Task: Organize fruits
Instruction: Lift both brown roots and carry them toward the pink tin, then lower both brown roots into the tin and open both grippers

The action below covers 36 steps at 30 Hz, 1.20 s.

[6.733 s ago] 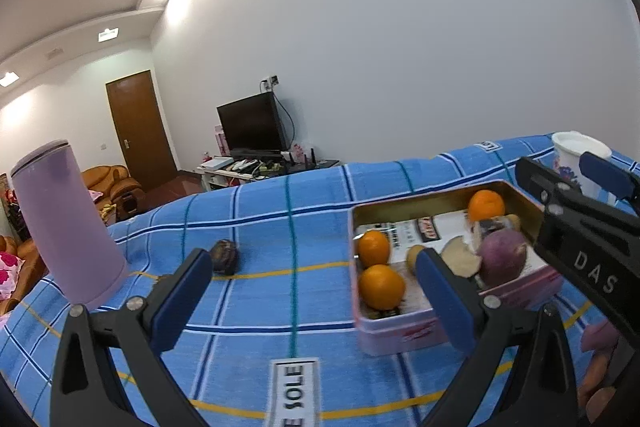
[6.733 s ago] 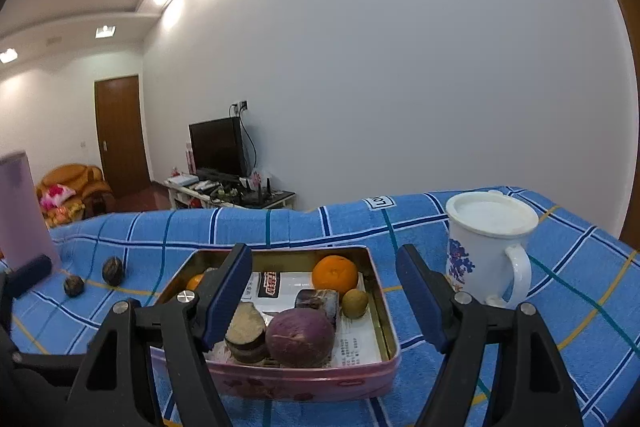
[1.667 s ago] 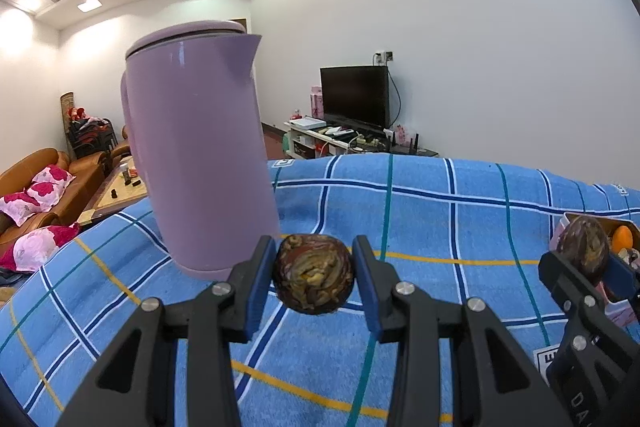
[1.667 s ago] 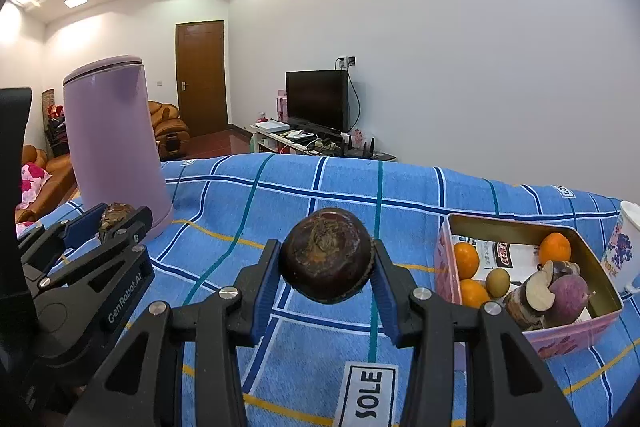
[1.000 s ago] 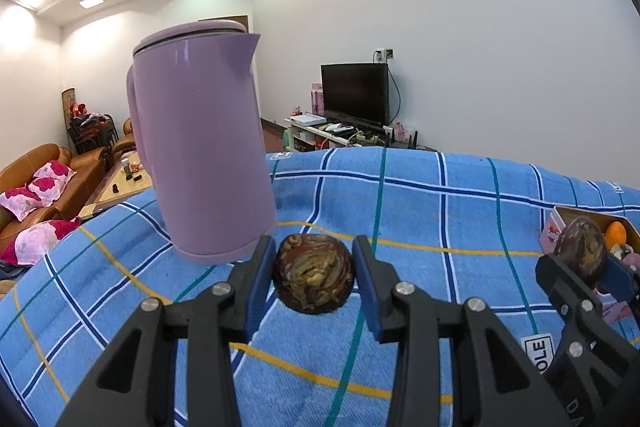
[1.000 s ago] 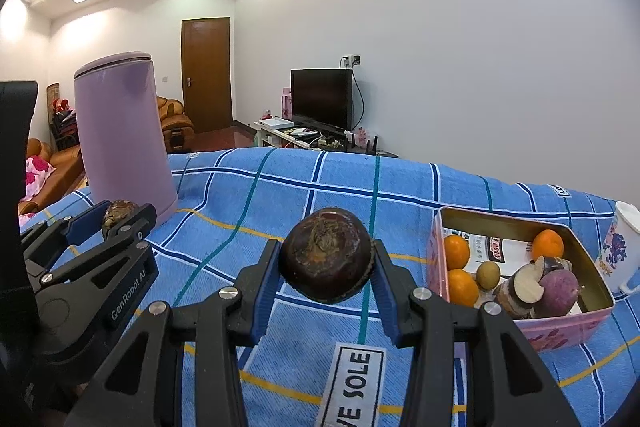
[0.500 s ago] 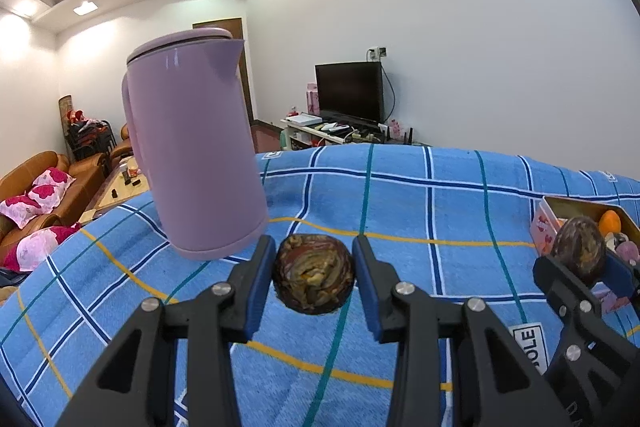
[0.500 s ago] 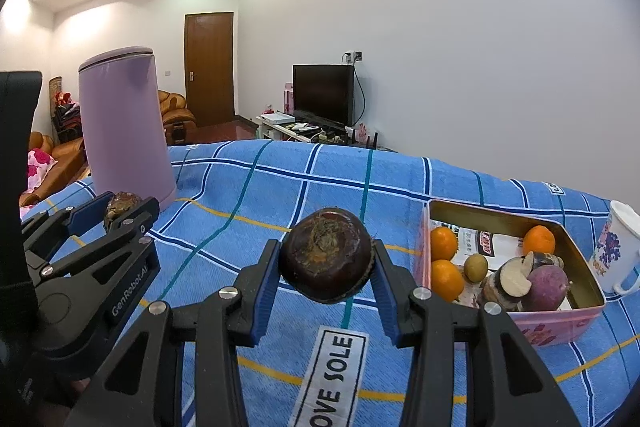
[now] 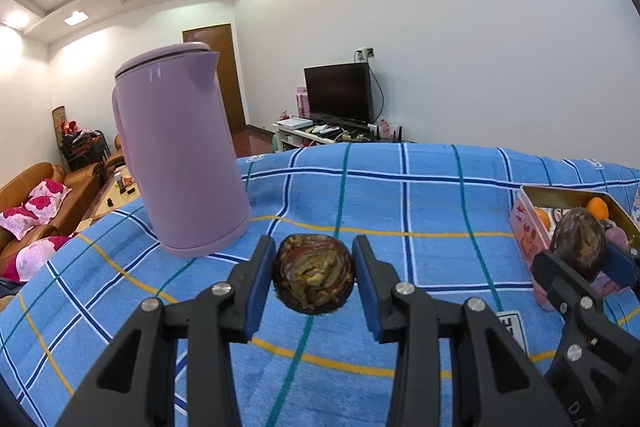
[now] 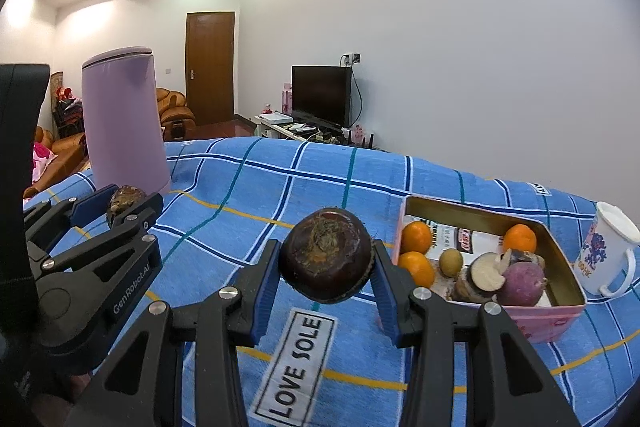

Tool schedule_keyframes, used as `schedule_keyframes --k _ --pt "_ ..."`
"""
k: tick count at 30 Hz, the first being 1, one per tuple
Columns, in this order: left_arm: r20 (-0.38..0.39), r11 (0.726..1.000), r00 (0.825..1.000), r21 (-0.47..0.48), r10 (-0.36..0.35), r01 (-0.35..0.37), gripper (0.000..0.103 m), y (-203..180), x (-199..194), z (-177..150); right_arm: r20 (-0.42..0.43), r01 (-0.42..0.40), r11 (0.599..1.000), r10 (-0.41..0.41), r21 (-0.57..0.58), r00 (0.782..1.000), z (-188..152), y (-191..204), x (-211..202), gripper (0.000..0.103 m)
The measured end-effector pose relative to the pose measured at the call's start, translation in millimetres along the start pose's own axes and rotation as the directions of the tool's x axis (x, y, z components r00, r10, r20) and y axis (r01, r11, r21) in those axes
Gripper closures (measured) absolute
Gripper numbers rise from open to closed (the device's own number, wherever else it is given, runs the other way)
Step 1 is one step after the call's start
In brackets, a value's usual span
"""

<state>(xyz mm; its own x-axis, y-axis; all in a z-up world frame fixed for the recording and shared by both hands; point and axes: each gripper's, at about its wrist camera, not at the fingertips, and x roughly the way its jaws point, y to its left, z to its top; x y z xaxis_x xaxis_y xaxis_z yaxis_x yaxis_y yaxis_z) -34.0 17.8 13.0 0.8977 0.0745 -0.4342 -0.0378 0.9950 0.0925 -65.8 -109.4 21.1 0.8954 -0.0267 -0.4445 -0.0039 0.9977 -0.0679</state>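
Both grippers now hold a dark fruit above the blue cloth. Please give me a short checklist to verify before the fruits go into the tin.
1. Left gripper jaws closed on its wrinkled dark fruit: ok.
2. Right gripper jaws closed on its round dark fruit: ok.
3. Both fruits lifted clear of the cloth: ok.
4. Free space in the tin for two more fruits: cannot tell; the oranges and purple roots fill much of it.
5. Path clear of the purple kettle: ok, it stands far left of the tin.
6. White mug beside the tin's right edge: not ok, close enough to be knocked.
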Motion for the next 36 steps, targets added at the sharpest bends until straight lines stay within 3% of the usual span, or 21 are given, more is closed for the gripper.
schedule_keyframes --k 36 --pt "-0.01 0.99 0.99 0.015 -0.141 0.142 0.061 -68.3 -23.2 -1.9 0.041 0.065 0.998 -0.065 0.003 0.997 -11.3 -72.7 -33.6 0.057"
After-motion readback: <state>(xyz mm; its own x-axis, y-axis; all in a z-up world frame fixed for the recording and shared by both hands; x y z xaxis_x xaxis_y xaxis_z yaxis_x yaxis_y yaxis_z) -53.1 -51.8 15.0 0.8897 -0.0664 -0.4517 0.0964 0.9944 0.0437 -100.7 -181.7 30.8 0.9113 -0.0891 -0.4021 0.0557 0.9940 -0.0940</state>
